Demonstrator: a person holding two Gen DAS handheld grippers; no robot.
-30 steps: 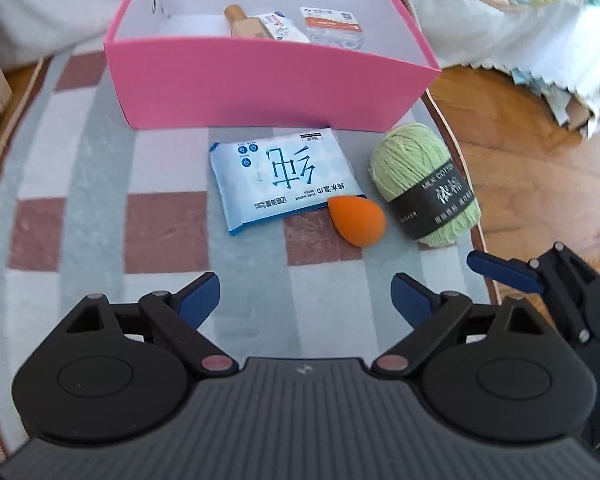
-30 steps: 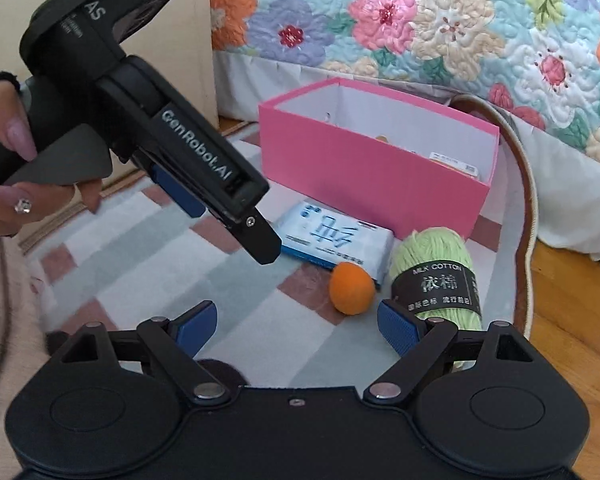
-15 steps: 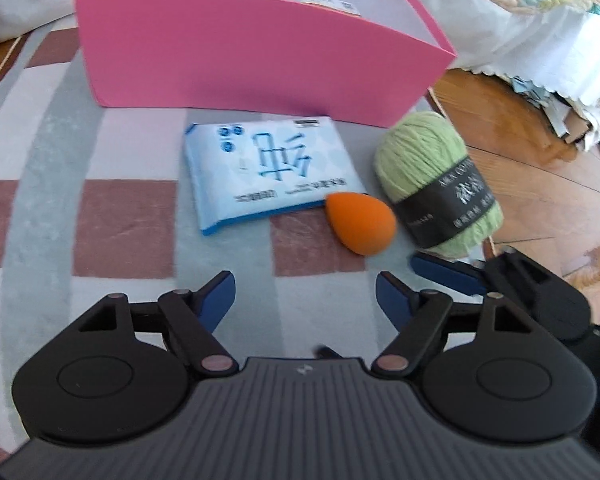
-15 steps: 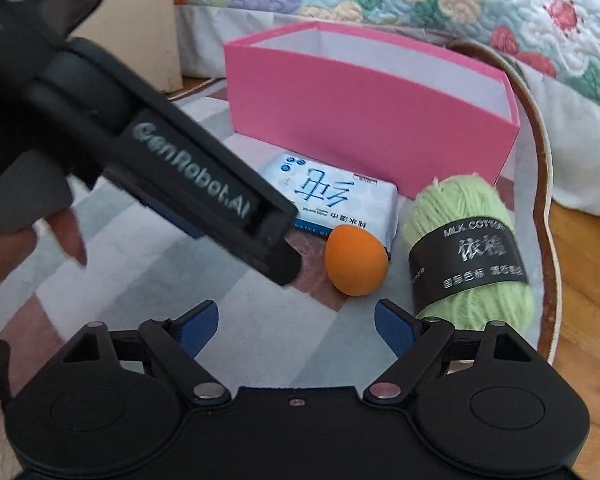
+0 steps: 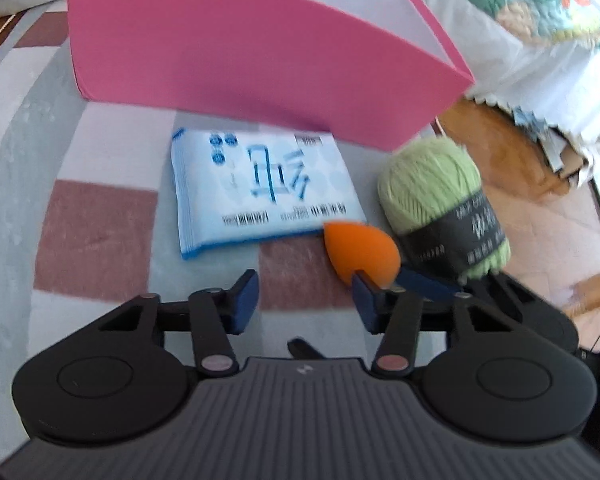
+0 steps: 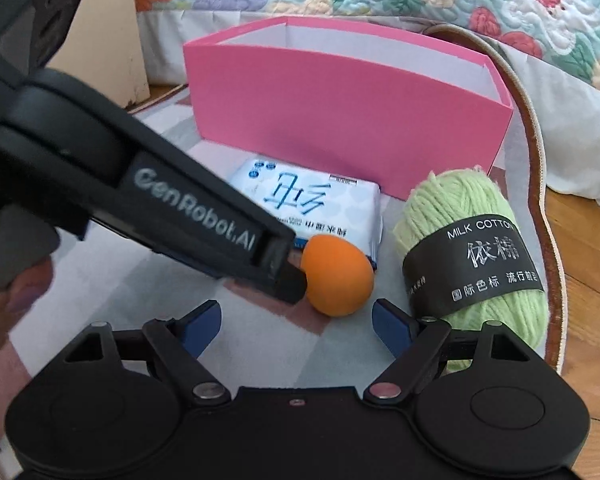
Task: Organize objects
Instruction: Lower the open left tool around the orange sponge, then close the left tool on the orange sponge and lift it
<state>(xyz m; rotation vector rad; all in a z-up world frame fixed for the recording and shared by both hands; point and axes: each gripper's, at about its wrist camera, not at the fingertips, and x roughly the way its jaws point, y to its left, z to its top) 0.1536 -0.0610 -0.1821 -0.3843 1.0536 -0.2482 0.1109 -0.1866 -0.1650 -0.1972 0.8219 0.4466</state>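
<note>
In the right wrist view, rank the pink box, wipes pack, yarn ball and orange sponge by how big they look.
1. pink box, clearly largest.
2. yarn ball and wipes pack: look similar; the pack is partly hidden by the left gripper, so unranked.
3. orange sponge, smallest, though nearest the camera.

Sponge (image 6: 337,280) between wipes pack (image 6: 312,204) and yarn (image 6: 472,248), before box (image 6: 340,100).
</note>
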